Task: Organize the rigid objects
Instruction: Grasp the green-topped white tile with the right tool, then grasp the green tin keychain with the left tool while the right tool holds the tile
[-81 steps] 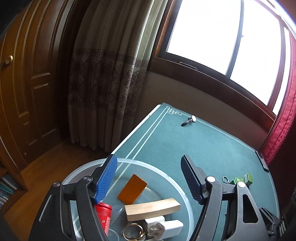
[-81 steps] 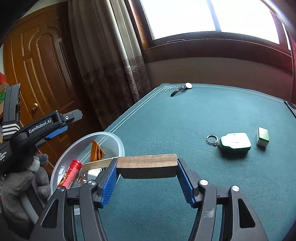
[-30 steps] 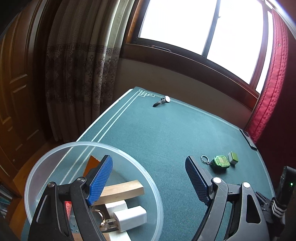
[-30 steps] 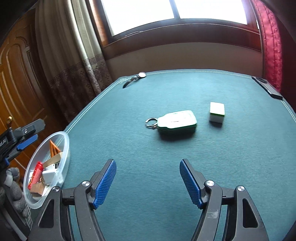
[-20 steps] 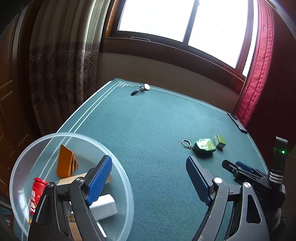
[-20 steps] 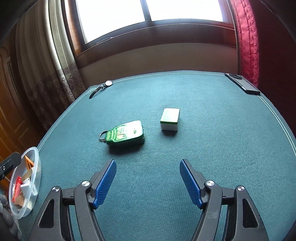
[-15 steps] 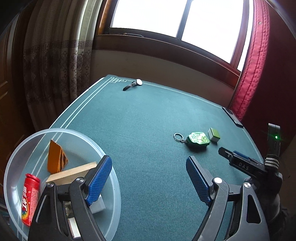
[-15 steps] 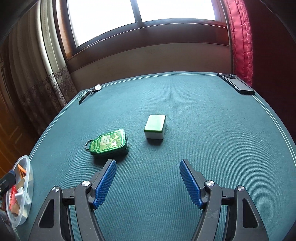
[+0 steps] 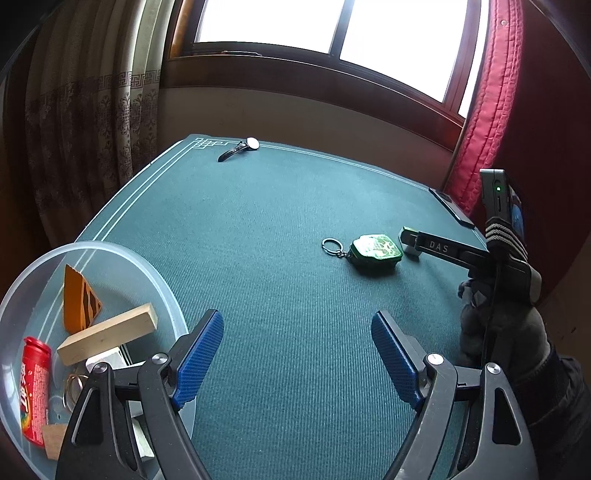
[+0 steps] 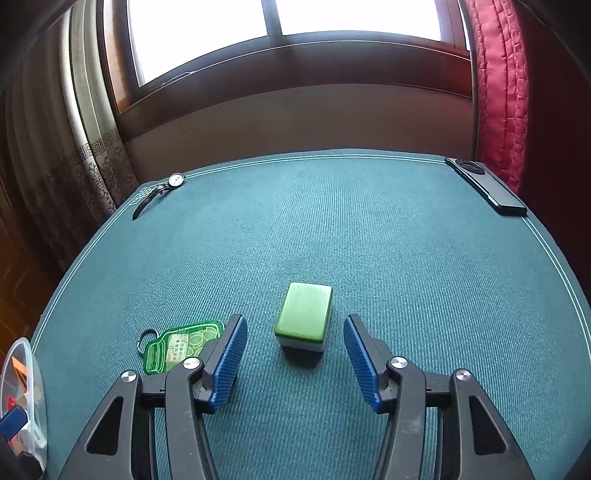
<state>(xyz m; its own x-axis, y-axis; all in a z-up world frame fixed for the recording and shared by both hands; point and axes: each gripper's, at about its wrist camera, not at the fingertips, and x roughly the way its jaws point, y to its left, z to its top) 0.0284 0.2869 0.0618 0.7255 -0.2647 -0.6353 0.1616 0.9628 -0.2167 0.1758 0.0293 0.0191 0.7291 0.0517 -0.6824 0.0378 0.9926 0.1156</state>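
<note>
Between the spread blue fingers (image 10: 229,363) of the right gripper (image 10: 293,360) sits a green-topped mahjong tile (image 10: 304,315) with a white base, lying flat on the green felt surface (image 10: 424,277); neither finger touches it. Just beside the left finger lies a green keychain tag (image 10: 181,347) with its metal ring (image 10: 147,338) pointing left, the finger partly covering its right edge. At the lower left edge a clear plastic bowl (image 10: 35,373) shows only as a rim.

From the left wrist, the left gripper (image 9: 297,360) hangs above the felt with its fingers wide apart and nothing between them. The bowl (image 9: 155,273) stands just to its left, partly under the left finger, and holds a wooden block (image 9: 107,334), an orange card (image 9: 79,302) leaning upright, a red tube (image 9: 35,384), a metal ring and some white pieces. Further out, the keychain tag (image 9: 375,253) lies near the right gripper's arm, held by a gloved hand (image 9: 498,332), which hides most of the tile.

At the far left corner of the surface lies a wristwatch (image 10: 162,190), and along the far right edge a dark remote control (image 10: 487,186). Beyond are a patterned beige curtain (image 10: 96,147), a red curtain (image 10: 498,92) and a bright window (image 10: 288,33).
</note>
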